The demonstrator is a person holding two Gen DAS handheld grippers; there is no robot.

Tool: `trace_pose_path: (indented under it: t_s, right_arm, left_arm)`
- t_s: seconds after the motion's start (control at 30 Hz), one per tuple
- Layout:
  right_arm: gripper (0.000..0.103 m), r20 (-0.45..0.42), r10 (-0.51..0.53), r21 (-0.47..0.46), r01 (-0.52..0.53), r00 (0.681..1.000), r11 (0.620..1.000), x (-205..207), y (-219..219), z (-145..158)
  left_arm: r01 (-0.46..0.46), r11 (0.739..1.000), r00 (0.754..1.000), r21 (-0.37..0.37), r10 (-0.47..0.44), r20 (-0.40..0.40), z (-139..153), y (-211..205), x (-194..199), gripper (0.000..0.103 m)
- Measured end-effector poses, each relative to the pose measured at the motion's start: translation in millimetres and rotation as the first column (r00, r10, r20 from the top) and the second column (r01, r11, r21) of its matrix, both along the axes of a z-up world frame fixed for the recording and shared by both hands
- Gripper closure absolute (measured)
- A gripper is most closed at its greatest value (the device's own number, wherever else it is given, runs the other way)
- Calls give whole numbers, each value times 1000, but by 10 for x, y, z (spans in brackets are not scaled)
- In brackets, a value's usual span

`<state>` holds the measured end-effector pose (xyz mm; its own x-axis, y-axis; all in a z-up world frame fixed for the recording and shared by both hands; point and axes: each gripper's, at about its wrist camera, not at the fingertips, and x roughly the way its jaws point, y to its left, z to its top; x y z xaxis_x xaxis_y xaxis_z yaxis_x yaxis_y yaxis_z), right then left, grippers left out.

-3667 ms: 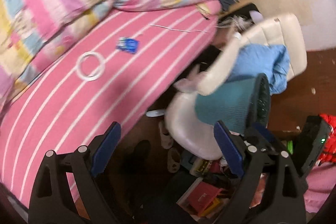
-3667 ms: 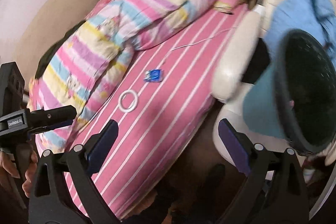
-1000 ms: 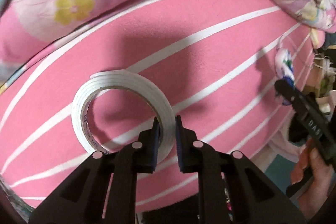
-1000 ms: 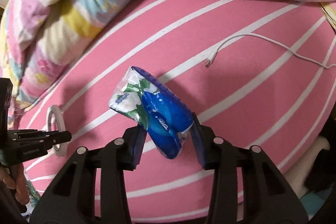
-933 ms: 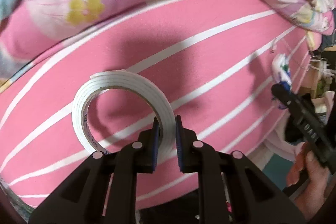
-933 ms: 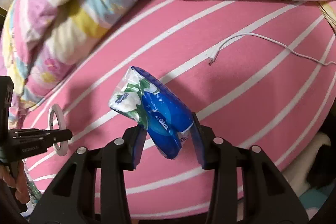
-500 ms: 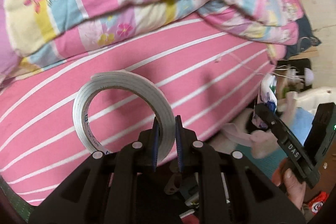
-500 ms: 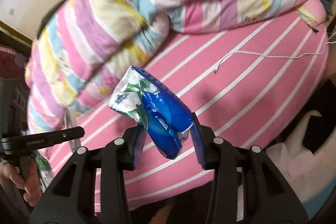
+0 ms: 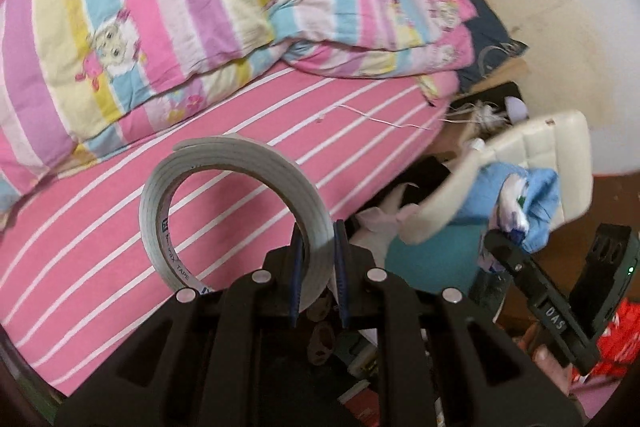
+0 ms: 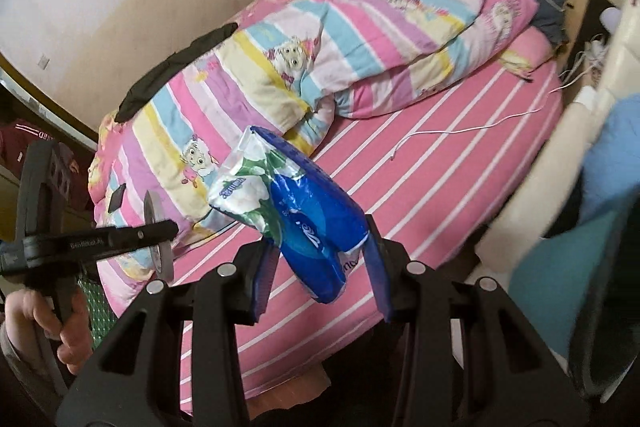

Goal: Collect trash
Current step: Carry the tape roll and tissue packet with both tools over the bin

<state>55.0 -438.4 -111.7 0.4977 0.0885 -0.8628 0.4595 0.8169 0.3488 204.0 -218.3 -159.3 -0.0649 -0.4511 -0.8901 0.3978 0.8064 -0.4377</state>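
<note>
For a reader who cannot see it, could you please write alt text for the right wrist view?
The right gripper holds a blue packet above a pink striped bed. At left, the left gripper holds a tape roll.

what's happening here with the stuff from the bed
A person is clearing litter off the pink striped bed with a handheld gripper in each hand. The left gripper is clamped on the rim of a white tape roll, held up in the air. The right gripper is closed on a blue and white plastic wrapper, also lifted clear of the sheet. A thin white cable lies on the bed.
</note>
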Motion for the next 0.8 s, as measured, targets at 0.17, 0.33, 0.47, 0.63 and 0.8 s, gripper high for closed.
trace_pose_path:
  t_s: [0.17,0.33,0.47,0.63,0.8]
  right_arm:
    - [62,15,-67,-6,67,998,998,-396,-38,288]
    - [62,32,-91,-27,92,995,995,-664,-193,476]
    - [62,45,-122,-23,123,991,992,-885,-431,525]
    - [62,63,-177,-26,179,982,983,-1256,-802,574]
    - [62,65,-261,-5,262,963,965,-1678,-1182,536]
  left_arm:
    - [80,996,996,-35,-79,40,335,-197,-201,89]
    - [162,985,985,-60,-157,74,626,-538,-472,89]
    - [230,971,970,-68,-223,93,746,-923,-706,89]
    - [324,943,944,-78,-317,92,813,-1524,-1062,89]
    - [427,901,903,-68,-421,89,797,-2100,-1448,89]
